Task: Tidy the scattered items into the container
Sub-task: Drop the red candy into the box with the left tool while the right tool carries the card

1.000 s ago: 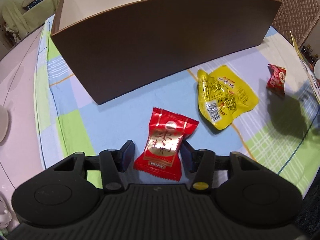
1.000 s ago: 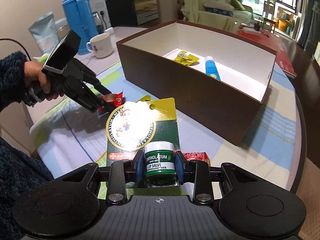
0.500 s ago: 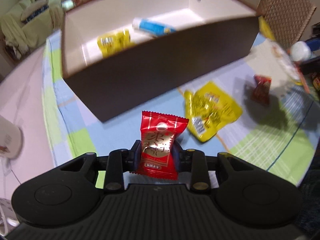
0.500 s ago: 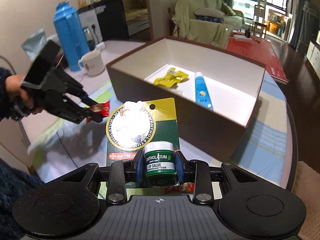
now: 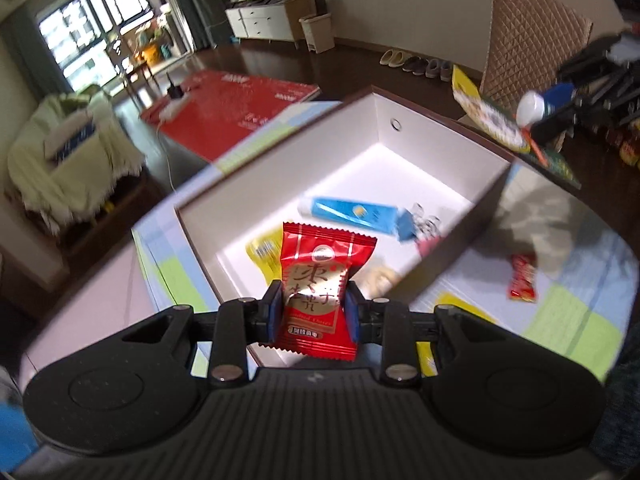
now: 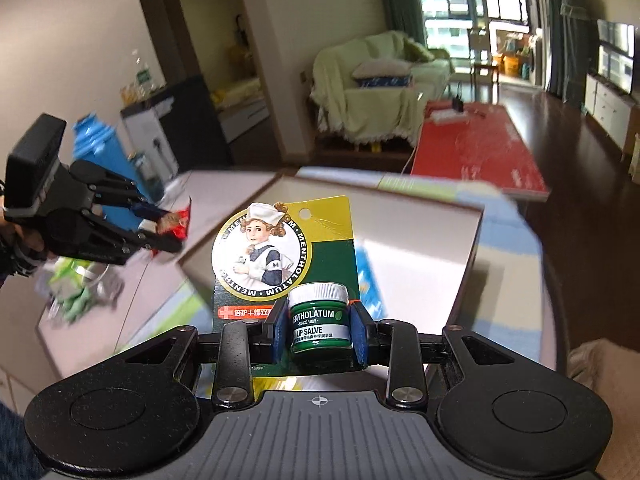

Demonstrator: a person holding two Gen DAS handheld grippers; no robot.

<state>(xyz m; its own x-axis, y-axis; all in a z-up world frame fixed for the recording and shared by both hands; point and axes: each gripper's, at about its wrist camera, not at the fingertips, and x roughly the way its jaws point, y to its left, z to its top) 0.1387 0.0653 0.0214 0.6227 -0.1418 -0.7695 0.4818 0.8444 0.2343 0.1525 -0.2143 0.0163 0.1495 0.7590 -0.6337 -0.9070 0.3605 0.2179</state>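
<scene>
Left gripper (image 5: 312,312) clamps the red snack packet (image 5: 320,292) between its pads, low centre, over the box (image 5: 280,176). Right gripper (image 6: 318,330) pinches the lip salve card (image 6: 288,248), jar between fingers, frame centre.

Glossy foil red packet (image 5: 320,292); matt white-lined box (image 5: 400,160); woven tablecloth (image 5: 568,312).

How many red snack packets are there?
2. One red packet is squeezed in the left gripper over the box. A smaller one lies on the tablecloth beside it. More may be hidden.
</scene>
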